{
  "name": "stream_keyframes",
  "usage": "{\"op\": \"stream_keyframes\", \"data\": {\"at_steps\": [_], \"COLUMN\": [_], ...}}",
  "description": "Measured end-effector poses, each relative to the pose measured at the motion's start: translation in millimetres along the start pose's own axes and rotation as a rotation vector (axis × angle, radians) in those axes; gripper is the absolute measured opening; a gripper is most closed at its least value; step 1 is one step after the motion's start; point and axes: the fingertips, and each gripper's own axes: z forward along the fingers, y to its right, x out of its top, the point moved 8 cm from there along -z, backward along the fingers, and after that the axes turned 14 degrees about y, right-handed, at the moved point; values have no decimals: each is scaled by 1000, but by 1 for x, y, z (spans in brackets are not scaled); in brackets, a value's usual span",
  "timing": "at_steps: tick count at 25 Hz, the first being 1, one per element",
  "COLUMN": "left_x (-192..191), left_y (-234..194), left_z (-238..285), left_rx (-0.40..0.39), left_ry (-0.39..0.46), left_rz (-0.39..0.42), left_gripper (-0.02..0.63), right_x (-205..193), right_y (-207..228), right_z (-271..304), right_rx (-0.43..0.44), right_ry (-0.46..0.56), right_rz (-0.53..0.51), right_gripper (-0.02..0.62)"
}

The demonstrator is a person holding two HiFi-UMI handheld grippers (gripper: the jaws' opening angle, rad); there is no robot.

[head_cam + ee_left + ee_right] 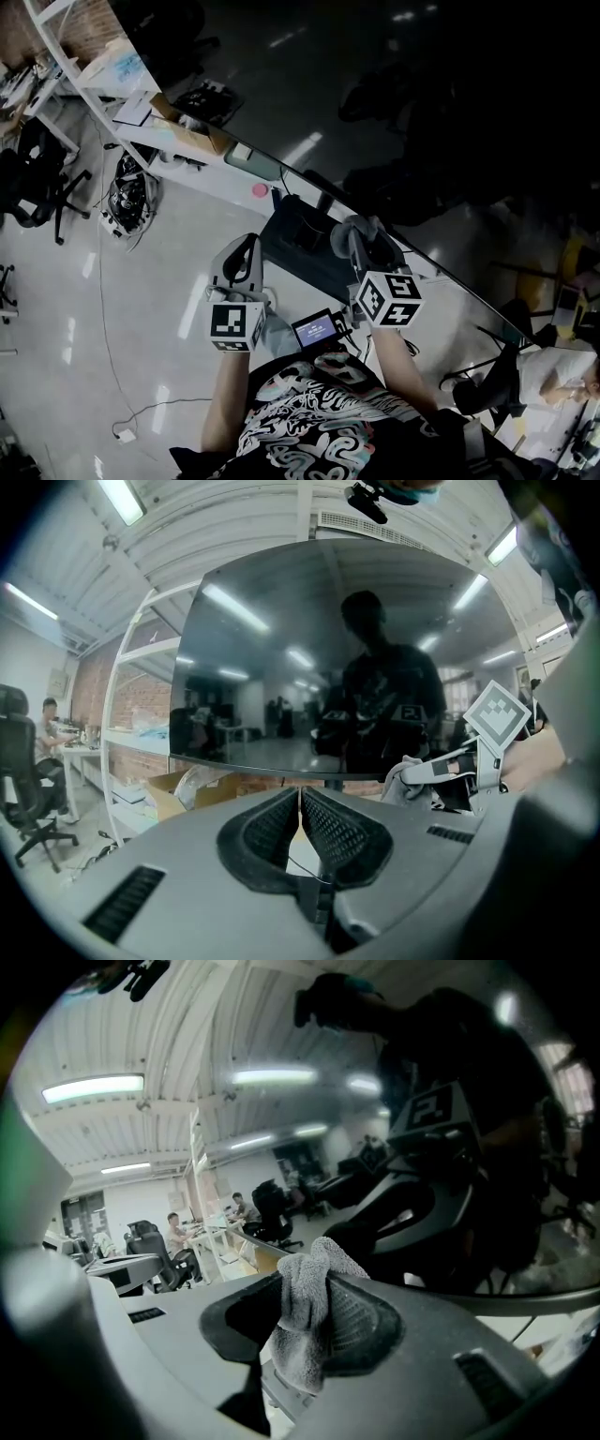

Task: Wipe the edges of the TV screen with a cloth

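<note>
The TV screen [422, 122] is a big dark glossy panel; its lower edge runs aslant from upper left to lower right. My right gripper [361, 234] is shut on a grey cloth [314, 1307], bunched between its jaws and held just below the screen's lower edge [525, 1302]. My left gripper [246, 248] stands left of it, near the stand, shut and holding nothing. In the left gripper view the left gripper [299, 799] points at the whole screen [347, 658], and the cloth [412, 778] shows at the right by the bottom edge.
The TV stand [305, 239] sits between the grippers. A white shelf rack [94, 84] with a cardboard box [192, 136] lies behind the screen. An office chair [37, 187] and floor cables [127, 202] are at left; a seated person [562, 375] at right.
</note>
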Motion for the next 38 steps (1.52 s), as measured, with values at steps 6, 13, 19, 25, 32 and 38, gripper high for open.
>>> {"op": "stream_keyframes", "data": {"at_steps": [6, 13, 19, 25, 32, 38], "left_x": [-6, -10, -13, -19, -25, -29], "left_y": [-12, -24, -39, -60, -82, -103], "left_z": [4, 19, 33, 39, 41, 49], "left_rx": [-3, -37, -41, -19, 10, 20], "left_ry": [-9, -8, -9, -16, -27, -33], "left_rz": [-5, -3, -11, -26, -46, -60], "left_gripper": [23, 23, 23, 23, 23, 23], "right_x": [-3, -5, -2, -1, -1, -3], "right_y": [-7, -17, -24, -34, -42, -51], "right_z": [7, 20, 32, 49, 62, 75], "right_rx": [-8, -14, -16, -6, 1, -4], "right_ry": [11, 16, 7, -2, -19, -30], "right_rz": [13, 52, 72, 97, 101, 105], "right_gripper": [141, 141, 141, 141, 141, 141]}}
